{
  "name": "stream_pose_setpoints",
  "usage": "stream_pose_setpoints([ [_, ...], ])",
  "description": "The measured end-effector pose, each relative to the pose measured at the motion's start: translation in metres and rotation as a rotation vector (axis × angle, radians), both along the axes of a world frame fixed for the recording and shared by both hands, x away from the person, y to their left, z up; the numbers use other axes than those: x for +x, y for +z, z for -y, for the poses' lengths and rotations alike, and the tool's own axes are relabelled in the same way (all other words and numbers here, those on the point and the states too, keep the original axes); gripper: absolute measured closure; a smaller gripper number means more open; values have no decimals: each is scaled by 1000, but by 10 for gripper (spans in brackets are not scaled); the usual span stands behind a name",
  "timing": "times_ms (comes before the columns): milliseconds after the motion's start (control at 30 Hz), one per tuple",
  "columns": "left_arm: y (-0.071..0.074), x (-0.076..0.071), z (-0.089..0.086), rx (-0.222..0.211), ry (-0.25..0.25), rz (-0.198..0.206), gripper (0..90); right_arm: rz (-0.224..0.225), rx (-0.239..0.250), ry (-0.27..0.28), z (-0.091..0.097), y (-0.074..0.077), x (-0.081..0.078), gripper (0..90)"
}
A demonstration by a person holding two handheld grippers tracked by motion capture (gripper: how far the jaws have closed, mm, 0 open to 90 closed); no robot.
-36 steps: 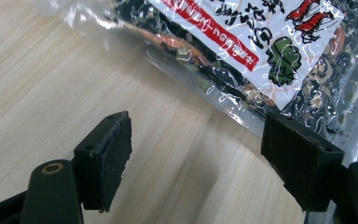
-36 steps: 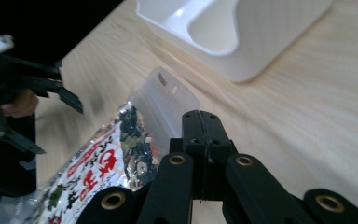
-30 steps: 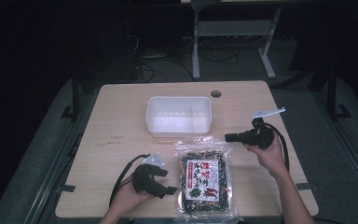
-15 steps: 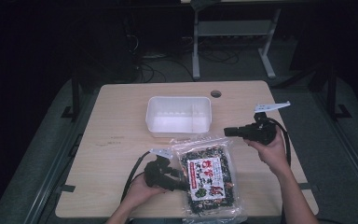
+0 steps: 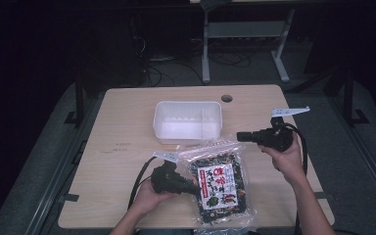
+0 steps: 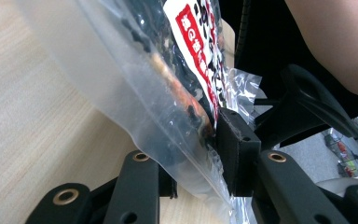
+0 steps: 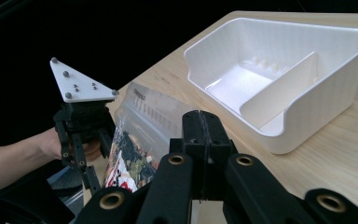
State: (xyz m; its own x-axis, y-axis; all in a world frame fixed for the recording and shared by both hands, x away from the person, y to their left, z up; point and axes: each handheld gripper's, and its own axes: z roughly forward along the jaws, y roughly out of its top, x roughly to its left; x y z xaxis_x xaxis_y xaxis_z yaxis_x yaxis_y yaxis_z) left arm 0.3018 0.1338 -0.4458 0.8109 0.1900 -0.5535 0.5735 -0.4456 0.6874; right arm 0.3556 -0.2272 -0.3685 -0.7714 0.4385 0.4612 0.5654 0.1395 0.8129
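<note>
Table: a light wooden table point(image 5: 117, 147) with a round hole point(image 5: 226, 98) near its far edge; dark floor and cables lie beyond it.

Left hand: the left hand point(image 5: 149, 196) comes in from the bottom of the high view and rests on the near part of the table, wrapped around the left gripper.

Left gripper: the left gripper point(image 5: 192, 184) points to the right, toward the bag. In the left gripper view its two black jaws are clamped on the bag's left edge, with plastic pinched between the pads point(image 6: 235, 154). Its cable loops back toward the person.

Bag: a clear plastic bag point(image 5: 220, 181) of dark dried food with a white and red label lies near the front edge of the table, just nearer than the tub. In the left gripper view the held edge is raised off the wood and the bag point(image 6: 168, 88) slopes up and away.

Tub: a white plastic tub point(image 5: 188, 121) stands at the middle of the table, beyond the bag. The right gripper view shows a divider wall inside the tub point(image 7: 335, 70).

Right gripper: the right gripper point(image 5: 241, 136) is held above the table to the right of the tub, pointing left, near the bag's far right corner. In the right gripper view its jaws are pressed together with nothing between them.

Right hand: the right hand point(image 5: 286, 159) grips the tool from below, the forearm running off the bottom right.
</note>
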Motion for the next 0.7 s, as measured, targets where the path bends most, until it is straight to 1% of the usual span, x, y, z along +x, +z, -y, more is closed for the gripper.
stream_pose_setpoints([
  [33, 1, -1, 0, 6, -3, 10, 697, -2, 2, 2, 1, 0, 0, 864],
  [67, 2, -2, 0, 13, -5, 16, 698, -9, 11, 6, 3, -1, -1, 819],
  [100, 3, -2, 1, 25, -8, 25, 698, -17, 18, 5, 4, -3, -1, 762],
  [133, 3, -2, 1, 25, -8, 25, 697, -24, 18, 3, 5, -4, -2, 696],
  [200, 4, -2, 2, 29, -15, 37, 698, -25, 31, 11, 7, -6, -4, 642],
  [233, 4, -2, 2, 29, -15, 37, 700, -25, 31, 11, 7, -6, -4, 642],
  [267, 6, -3, 3, 25, -14, 48, 701, -28, 29, 7, 8, -10, -7, 569],
  [300, 6, -3, 3, 25, -14, 48, 702, -28, 29, 7, 8, -10, -7, 569],
  [333, 9, -4, 3, 29, -17, 58, 702, -44, 10, 3, 8, -16, -9, 495],
  [367, 9, -4, 3, 30, -19, 61, 703, -43, 16, 8, 9, -20, -10, 473],
  [400, 9, -4, 3, 30, -19, 61, 703, -43, 16, 8, 9, -20, -10, 473],
  [433, 11, -4, 3, 29, -12, 62, 703, -57, 34, 26, 9, -26, -13, 420],
  [467, 12, -3, 2, 30, -12, 65, 704, -63, 47, 38, 10, -28, -15, 404],
  [500, 12, -3, 2, 30, -12, 65, 704, -63, 47, 38, 10, -28, -15, 404],
  [533, 12, -3, 2, 29, -11, 67, 704, -72, 59, 69, 8, -33, -19, 391],
  [567, 13, -2, 1, 29, -7, 70, 704, -72, 57, 78, 8, -34, -20, 375],
  [633, 14, -2, 1, 30, -7, 69, 705, -92, 39, 106, 4, -37, -23, 374],
  [667, 14, -2, 1, 30, -7, 69, 705, -92, 39, 106, 4, -37, -23, 374],
  [700, 14, -2, 2, 30, -10, 73, 705, -90, 36, 124, -1, -40, -27, 378],
])
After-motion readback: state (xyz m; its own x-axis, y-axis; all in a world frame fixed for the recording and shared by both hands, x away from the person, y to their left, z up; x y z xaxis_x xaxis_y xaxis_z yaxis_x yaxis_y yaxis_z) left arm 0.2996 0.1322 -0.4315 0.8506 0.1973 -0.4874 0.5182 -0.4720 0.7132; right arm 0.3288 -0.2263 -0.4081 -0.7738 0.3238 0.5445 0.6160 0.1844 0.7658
